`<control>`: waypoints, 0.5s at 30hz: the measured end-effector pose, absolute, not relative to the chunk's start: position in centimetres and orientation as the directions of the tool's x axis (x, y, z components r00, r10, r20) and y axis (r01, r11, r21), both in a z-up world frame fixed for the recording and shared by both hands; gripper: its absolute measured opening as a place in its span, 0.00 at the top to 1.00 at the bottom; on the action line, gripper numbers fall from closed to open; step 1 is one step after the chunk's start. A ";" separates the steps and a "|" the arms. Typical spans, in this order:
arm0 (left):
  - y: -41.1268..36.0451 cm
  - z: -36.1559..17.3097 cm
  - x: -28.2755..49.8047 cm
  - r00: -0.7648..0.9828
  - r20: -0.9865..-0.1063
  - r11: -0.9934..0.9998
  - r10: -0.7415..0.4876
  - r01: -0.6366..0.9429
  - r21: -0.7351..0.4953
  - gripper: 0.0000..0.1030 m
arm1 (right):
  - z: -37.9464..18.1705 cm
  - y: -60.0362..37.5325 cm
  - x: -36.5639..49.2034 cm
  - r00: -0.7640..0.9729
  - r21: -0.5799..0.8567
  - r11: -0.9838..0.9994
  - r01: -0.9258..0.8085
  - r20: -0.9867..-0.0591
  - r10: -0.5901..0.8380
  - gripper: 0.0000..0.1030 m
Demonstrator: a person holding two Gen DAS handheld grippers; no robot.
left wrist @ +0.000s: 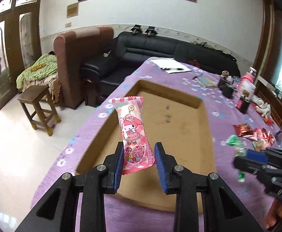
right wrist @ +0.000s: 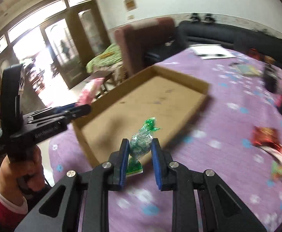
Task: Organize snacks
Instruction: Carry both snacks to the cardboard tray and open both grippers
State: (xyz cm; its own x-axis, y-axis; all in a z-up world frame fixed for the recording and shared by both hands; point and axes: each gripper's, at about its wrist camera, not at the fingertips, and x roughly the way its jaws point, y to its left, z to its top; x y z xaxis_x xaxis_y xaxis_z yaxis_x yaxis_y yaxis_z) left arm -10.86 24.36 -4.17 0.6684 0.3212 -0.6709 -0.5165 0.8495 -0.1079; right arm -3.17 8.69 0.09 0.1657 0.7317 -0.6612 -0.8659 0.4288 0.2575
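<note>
My left gripper fingers grasping pink cartoon-printed snack packet, my right gripper fingers clenched on green foil-wrapped candy, above shallow brown cardboard tray

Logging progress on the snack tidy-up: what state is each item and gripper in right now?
left gripper: shut on pink snack packet, held upright over the box.
right gripper: shut on green wrapped candy.
cardboard box: open-topped, nothing inside.
loose snacks: lying on the purple tablecloth, outside the box.

We read "My Melody" on the pink snack packet (smaller characters beneath it stay illegible to us); other print is too blurred.
</note>
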 end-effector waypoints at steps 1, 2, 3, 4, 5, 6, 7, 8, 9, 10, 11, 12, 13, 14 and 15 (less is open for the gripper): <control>24.8 -4.5 -10.8 0.663 -0.679 0.849 0.316 -0.517 -0.109 0.68 | -0.3 10.3 -3.5 0.143 0.261 0.411 -0.873 -0.670 0.729 0.78; 25.0 -4.8 -10.6 0.656 -0.686 0.848 0.314 -0.519 -0.108 0.68 | -0.5 11.4 -3.6 0.123 0.267 0.398 -0.878 -0.677 0.726 0.78; 25.3 -5.3 -10.4 0.649 -0.698 0.849 0.304 -0.516 -0.109 0.68 | -1.0 12.7 -3.7 0.111 0.263 0.390 -0.883 -0.690 0.716 0.78; 25.5 -5.5 -10.4 0.644 -0.704 0.849 0.299 -0.516 -0.111 0.68 | -1.6 14.0 -3.9 0.105 0.252 0.388 -0.886 -0.707 0.700 0.78; 25.7 -5.8 -10.4 0.640 -0.710 0.850 0.294 -0.515 -0.113 0.68 | -1.9 14.5 -3.9 0.100 0.252 0.387 -0.887 -0.714 0.693 0.78; 25.8 -6.1 -10.4 0.635 -0.718 0.849 0.287 -0.515 -0.116 0.68 | -2.3 15.2 -3.9 0.094 0.254 0.390 -0.885 -0.723 0.684 0.78; 25.9 -6.3 -10.2 0.631 -0.725 0.850 0.277 -0.513 -0.121 0.68 | -2.7 15.6 -3.9 0.093 0.252 0.394 -0.884 -0.732 0.675 0.78; 25.9 -6.6 -10.0 0.628 -0.731 0.853 0.266 -0.507 -0.125 0.68 | -3.0 15.9 -4.0 0.094 0.246 0.397 -0.884 -0.738 0.668 0.78; 25.9 -6.7 -9.9 0.627 -0.736 0.857 0.257 -0.500 -0.127 0.68 | -3.2 16.3 -3.9 0.093 0.242 0.397 -0.885 -0.744 0.661 0.78; 25.8 -6.9 -9.7 0.620 -0.744 0.861 0.250 -0.494 -0.123 0.68 | -3.3 16.3 -4.0 0.094 0.238 0.399 -0.886 -0.749 0.656 0.78; 25.7 -7.1 -9.6 0.613 -0.751 0.864 0.245 -0.490 -0.118 0.67 | -3.4 16.4 -4.1 0.100 0.228 0.403 -0.886 -0.755 0.648 0.77; 25.6 -7.3 -9.3 0.607 -0.758 0.867 0.239 -0.485 -0.115 0.67 | -3.4 16.3 -4.1 0.103 0.222 0.405 -0.887 -0.760 0.642 0.77; 25.5 -7.6 -9.1 0.598 -0.766 0.869 0.237 -0.482 -0.108 0.66 | -3.5 16.3 -4.1 0.108 0.213 0.408 -0.888 -0.765 0.635 0.77; 25.4 -7.8 -8.8 0.587 -0.775 0.871 0.236 -0.481 -0.099 0.64 | -3.6 16.2 -4.0 0.115 0.207 0.411 -0.888 -0.765 0.633 0.77; 25.3 -8.0 -8.7 0.577 -0.780 0.870 0.240 -0.484 -0.090 0.63 | -3.9 16.3 -3.9 0.123 0.200 0.417 -0.887 -0.768 0.629 0.77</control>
State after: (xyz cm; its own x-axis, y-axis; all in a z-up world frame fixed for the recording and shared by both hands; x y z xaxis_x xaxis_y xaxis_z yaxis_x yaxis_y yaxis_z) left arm -8.74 25.33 -8.04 0.5773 0.2405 -0.7803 -0.4845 0.8702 -0.0902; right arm -3.93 16.28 -3.85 0.1227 0.6290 -0.7677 -0.8869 0.4166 0.1995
